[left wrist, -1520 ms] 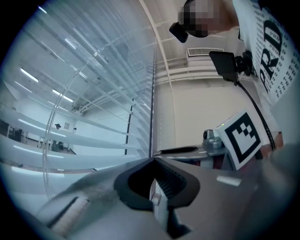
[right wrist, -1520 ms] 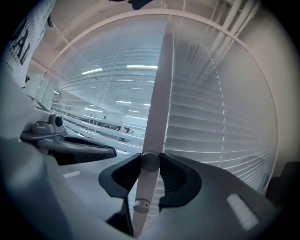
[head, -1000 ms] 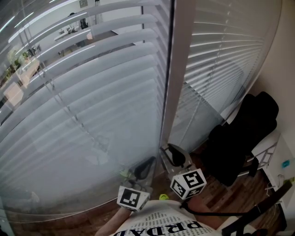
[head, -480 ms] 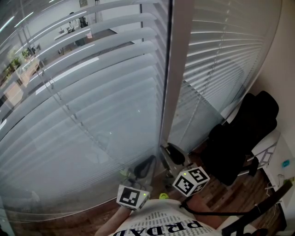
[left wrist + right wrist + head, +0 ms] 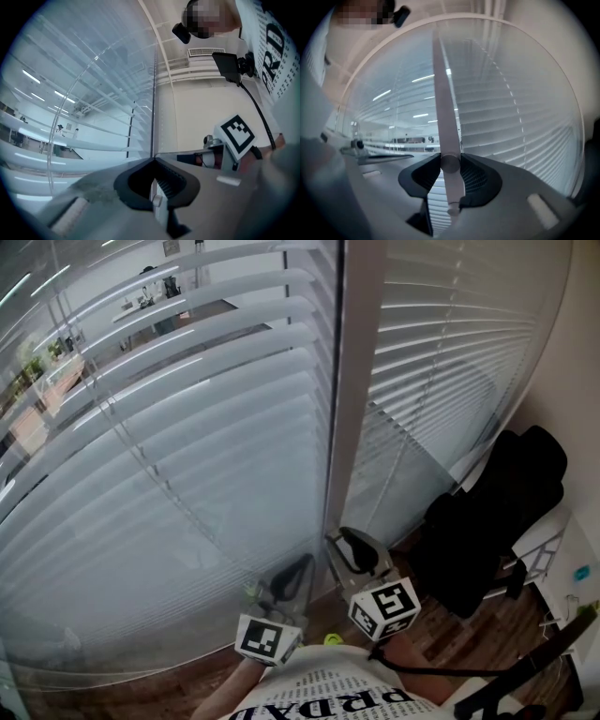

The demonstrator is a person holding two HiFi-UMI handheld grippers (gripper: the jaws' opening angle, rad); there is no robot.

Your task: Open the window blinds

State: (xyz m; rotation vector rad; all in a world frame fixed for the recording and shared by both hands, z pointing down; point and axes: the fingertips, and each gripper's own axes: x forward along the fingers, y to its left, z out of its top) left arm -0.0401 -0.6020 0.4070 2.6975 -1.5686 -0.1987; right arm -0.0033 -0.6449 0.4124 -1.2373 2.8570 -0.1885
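Our right claw (image 5: 450, 162) clamps the slim white plastic blind wand (image 5: 441, 93); our left claw (image 5: 153, 161) sits clenched, empty. The wand looks light, stiff and slick, so we judge a low grip best

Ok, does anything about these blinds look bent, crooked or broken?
Nothing stands out. The slats of the left blind and the right blind run even and parallel, none bent or hanging loose. The wand runs straight down into the right gripper, whose jaws are closed on it.
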